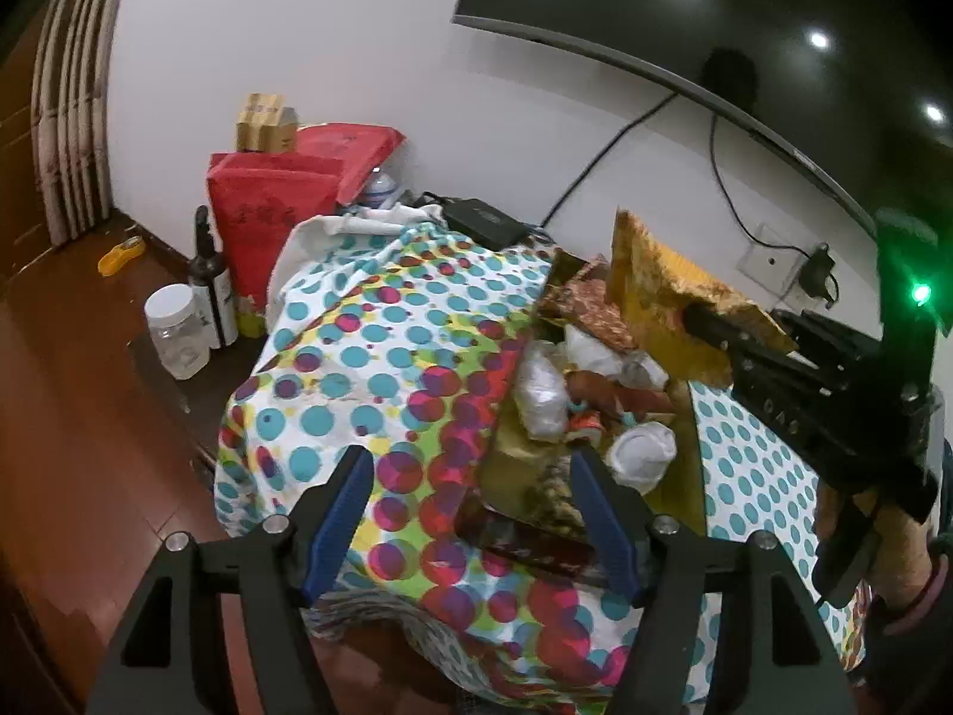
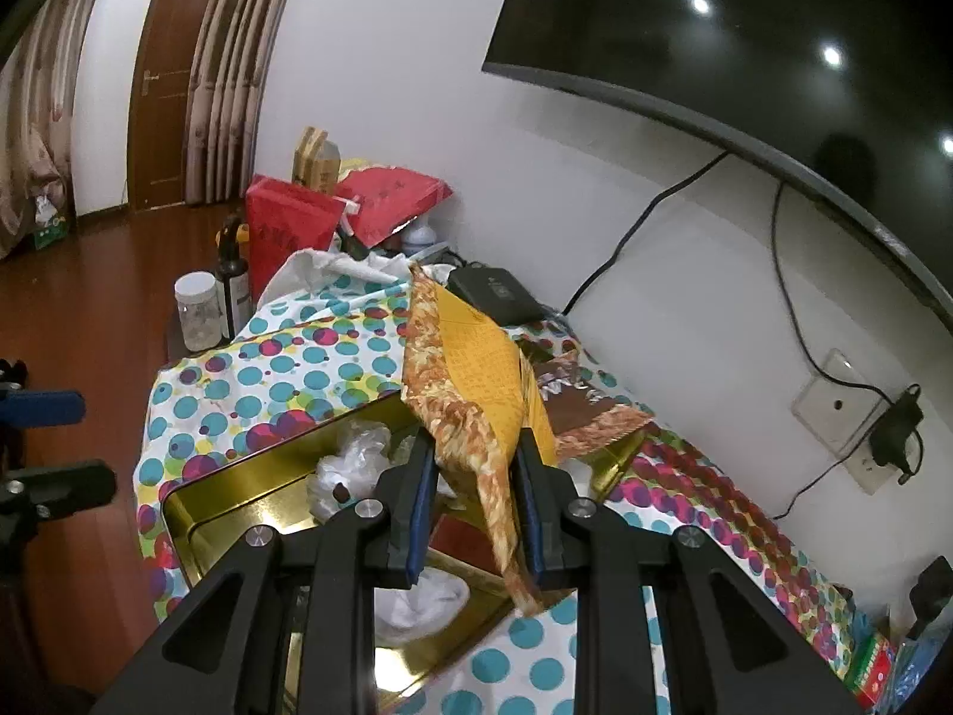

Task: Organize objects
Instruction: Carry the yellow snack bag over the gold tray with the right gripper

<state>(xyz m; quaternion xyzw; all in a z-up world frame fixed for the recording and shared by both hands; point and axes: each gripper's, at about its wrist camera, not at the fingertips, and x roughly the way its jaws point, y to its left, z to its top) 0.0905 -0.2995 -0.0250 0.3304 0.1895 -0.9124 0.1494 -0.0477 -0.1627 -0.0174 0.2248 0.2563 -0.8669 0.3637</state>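
One yellow patterned packet (image 2: pixel 476 393) is held clamped in the right tongs (image 2: pixel 476 512) above the open gold tin (image 2: pixel 196 500), where several wrapped items already lie, while the left tongs (image 1: pixel 470 512) are spread apart, empty, nearby.

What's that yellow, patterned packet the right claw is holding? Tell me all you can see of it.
The packet is a flat, crinkled pouch: plain yellow on one face, with an orange-brown speckled pattern along its edge. The right claw pinches its lower end, holding it tilted upward above the open gold tin on the polka-dot cloth.
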